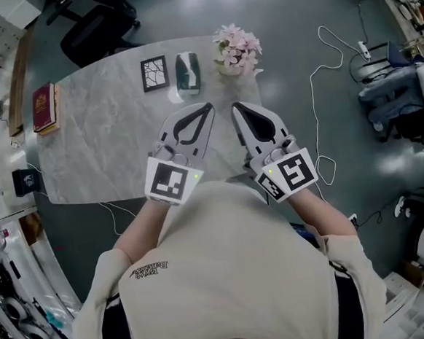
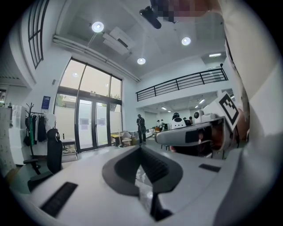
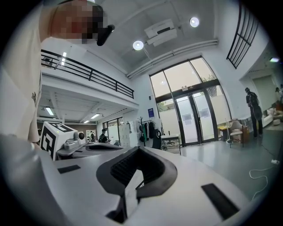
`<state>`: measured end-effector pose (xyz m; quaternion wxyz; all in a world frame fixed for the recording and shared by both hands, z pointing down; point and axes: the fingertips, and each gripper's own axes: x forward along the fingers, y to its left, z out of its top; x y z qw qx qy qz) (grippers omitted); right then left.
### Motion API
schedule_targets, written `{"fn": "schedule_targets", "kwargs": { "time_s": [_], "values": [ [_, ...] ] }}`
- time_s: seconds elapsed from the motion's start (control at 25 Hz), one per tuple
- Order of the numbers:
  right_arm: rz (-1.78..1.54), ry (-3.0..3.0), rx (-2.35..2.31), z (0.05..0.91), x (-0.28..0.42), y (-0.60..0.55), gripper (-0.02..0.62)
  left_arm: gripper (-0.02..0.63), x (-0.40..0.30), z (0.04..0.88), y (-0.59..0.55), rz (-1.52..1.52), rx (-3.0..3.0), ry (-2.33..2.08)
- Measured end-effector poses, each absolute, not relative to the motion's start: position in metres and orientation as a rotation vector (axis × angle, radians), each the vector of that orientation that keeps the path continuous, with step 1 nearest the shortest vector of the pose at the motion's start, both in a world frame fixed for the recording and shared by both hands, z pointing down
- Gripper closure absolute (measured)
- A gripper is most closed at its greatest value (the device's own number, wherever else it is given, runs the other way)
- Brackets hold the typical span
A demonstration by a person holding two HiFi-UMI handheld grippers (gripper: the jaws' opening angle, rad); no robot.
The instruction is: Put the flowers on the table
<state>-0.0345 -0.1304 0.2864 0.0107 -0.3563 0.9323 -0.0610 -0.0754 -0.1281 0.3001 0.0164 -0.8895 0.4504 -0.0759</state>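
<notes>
From the head view, the pink flowers [image 1: 237,47] stand in a small pot at the far edge of the marble bench [image 1: 100,144], well apart from both tools. To their left on the bench are a grey container [image 1: 187,73], a framed picture [image 1: 155,73] and, at the far left end, a red book [image 1: 44,107]. The left tongs [image 1: 208,107] and right tongs [image 1: 235,106] hang side by side over the near part of the bench, tips pointing towards the flowers.

The two gripper views show none of these bench things. Each looks out level across a hall with tall glass doors [image 2: 93,119] and a railed balcony [image 2: 185,81], and each catches the other tool at its side. They do show plainly that both tongs are closed tip to tip, with nothing held between them.
</notes>
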Motion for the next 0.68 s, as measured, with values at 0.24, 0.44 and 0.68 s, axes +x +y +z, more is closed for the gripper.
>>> {"fn": "schedule_targets", "kwargs": {
  "time_s": [0.24,0.44,0.68],
  "values": [
    [-0.178,2.916,-1.106,0.2843,-0.0394,-0.1313,0.586,0.598,-0.0795,0.3017,-0.1308,-0.22,-2.785,1.415],
    [-0.176,2.92,-1.11,0.2857,-0.0388,-0.1329,0.586,0.598,-0.0782,0.3028,-0.1336,-0.241,-2.762,1.359],
    [-0.168,2.925,-1.101,0.2832,-0.0401,-0.1311,0.586,0.598,-0.0742,0.3062,-0.1313,-0.226,-2.798,1.369]
  ]
}}
